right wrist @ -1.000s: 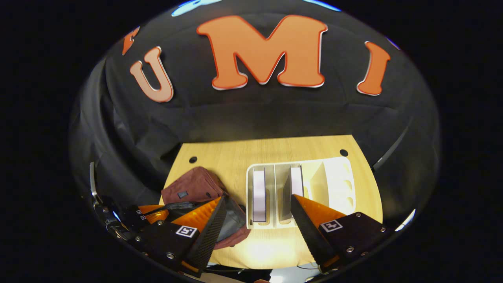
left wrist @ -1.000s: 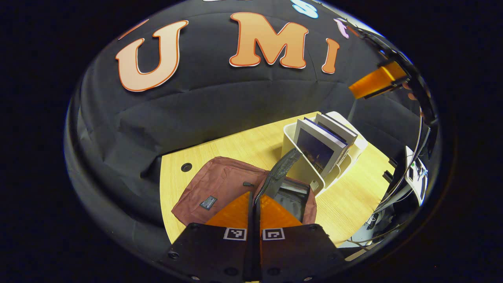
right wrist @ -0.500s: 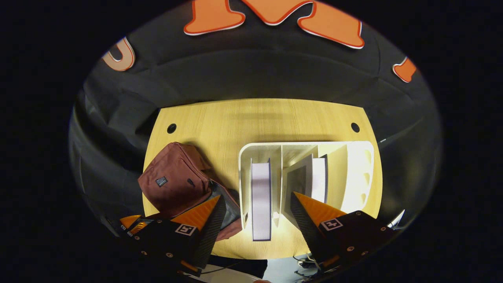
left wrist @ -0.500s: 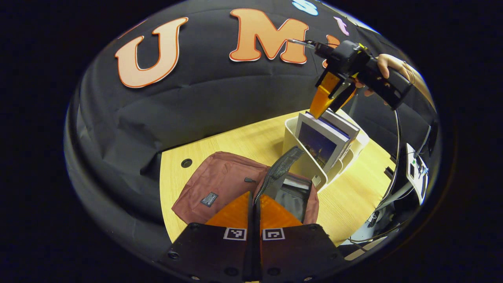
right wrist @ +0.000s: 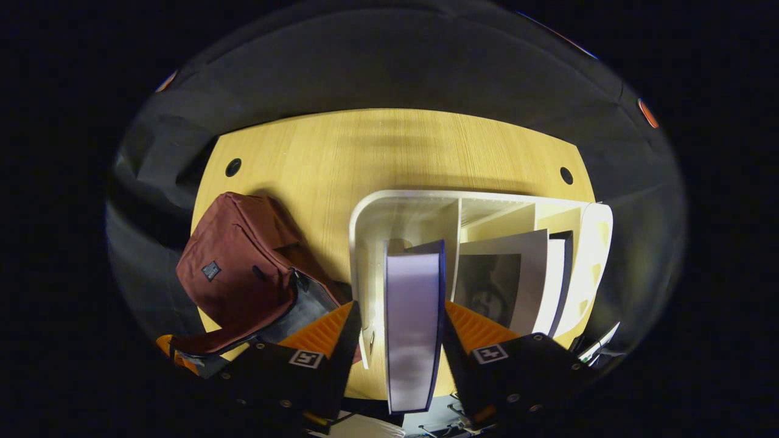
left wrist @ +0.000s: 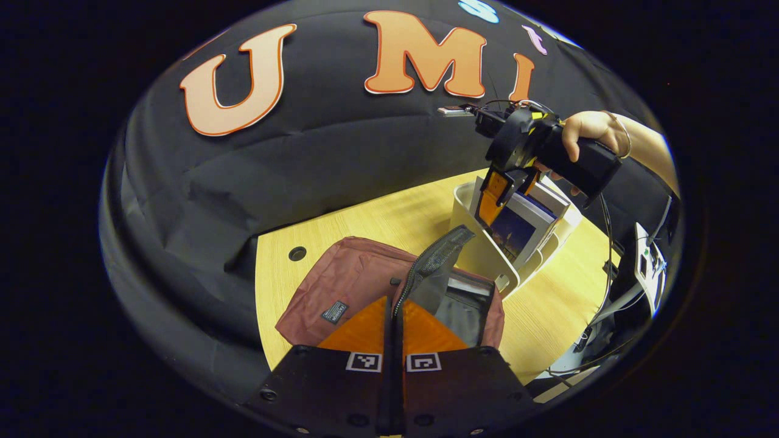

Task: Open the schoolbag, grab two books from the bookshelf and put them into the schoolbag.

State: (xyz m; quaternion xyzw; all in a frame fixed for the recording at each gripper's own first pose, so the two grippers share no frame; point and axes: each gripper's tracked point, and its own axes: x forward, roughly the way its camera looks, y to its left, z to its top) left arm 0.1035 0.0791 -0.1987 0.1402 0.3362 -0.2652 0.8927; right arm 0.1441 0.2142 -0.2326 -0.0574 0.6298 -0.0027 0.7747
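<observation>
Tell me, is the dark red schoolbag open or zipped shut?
Open. In the left gripper view the dark red fabric schoolbag gapes at its top, its grey lining showing, with the left hand-held gripper lifting the zipper flap.

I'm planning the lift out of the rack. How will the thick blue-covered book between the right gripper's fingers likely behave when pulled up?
The thick blue-covered book stands upright with a wide page block, so it is probably stiff and fairly heavy. Its covers look smooth, so it may slip. It sits alone in a slot of the white plastic bookshelf, so it should come out freely.
</observation>
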